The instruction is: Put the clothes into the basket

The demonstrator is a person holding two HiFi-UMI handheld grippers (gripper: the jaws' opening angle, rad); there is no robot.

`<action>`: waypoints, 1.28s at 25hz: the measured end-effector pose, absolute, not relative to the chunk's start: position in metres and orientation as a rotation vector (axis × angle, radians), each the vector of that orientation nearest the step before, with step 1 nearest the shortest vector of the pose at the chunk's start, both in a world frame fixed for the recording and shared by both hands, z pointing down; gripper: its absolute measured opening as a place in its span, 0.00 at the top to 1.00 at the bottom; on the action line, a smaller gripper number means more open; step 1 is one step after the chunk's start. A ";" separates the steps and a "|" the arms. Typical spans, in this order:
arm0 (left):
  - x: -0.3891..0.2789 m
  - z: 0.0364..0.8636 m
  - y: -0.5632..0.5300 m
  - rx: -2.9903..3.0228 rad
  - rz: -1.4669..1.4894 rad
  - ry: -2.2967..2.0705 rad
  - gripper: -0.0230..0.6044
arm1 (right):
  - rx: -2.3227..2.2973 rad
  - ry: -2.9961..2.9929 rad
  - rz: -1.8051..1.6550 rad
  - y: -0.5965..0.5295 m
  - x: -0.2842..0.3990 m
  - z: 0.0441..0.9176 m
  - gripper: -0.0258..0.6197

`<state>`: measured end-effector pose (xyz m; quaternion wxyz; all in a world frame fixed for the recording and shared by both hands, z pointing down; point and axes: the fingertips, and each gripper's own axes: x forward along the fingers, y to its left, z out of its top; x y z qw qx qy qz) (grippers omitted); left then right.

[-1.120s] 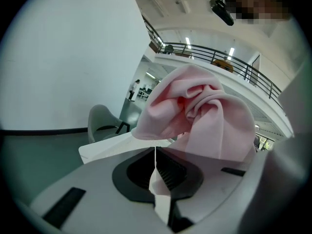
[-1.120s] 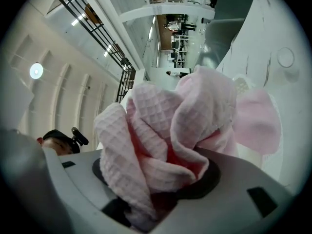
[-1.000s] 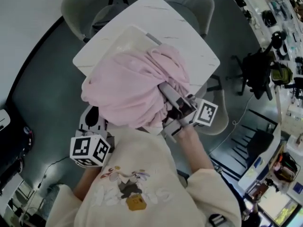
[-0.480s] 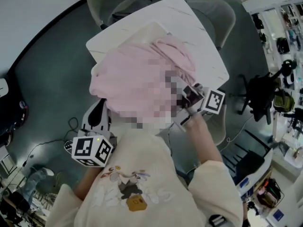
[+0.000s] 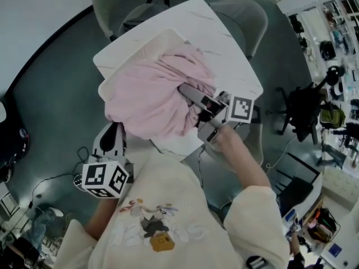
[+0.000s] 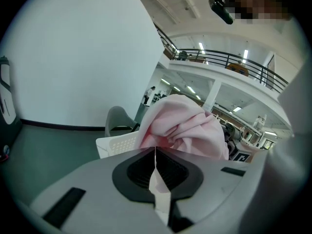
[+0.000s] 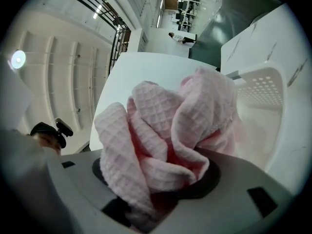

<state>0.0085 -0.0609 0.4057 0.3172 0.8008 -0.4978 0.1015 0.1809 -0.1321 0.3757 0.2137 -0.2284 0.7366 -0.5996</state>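
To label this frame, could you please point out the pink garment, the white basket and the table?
pink garment (image 5: 147, 97): head view, middle of the bunched cloth.
white basket (image 7: 261, 89): right gripper view, its perforated wall.
table (image 5: 227, 60): head view, bare top right of the basket.

Soft, even indoor light leaves the head view dim and teal with faint shadows, ceiling lamps (image 6: 201, 47) glare above the pink cloth (image 6: 185, 126), and fisheye bending with dark corners rings every picture.
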 end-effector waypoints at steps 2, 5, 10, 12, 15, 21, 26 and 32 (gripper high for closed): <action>0.012 0.405 -0.061 2.105 0.260 -1.308 0.94 | -0.637 2.059 -1.680 -0.132 0.183 0.380 0.55; 0.014 0.404 -0.062 2.101 0.245 -1.311 0.94 | -0.640 2.077 -1.705 -0.135 0.183 0.386 0.55; 0.015 0.406 -0.060 2.100 0.263 -1.300 0.94 | -0.647 2.112 -1.726 -0.142 0.179 0.395 0.55; 0.017 0.409 -0.060 2.094 0.269 -1.293 0.94 | -0.657 2.133 -1.742 -0.145 0.178 0.399 0.55; 0.017 0.413 -0.064 2.086 0.274 -1.284 0.94 | -0.667 2.174 -1.753 -0.152 0.176 0.406 0.55; 0.012 0.427 -0.071 2.059 0.283 -1.275 0.94 | -0.687 2.238 -1.799 -0.167 0.167 0.423 0.55; 0.009 0.431 -0.077 2.047 0.269 -1.271 0.94 | -0.690 2.287 -1.837 -0.177 0.153 0.437 0.55; 0.008 0.441 -0.080 2.022 0.276 -1.264 0.94 | -0.687 2.337 -1.885 -0.183 0.141 0.453 0.55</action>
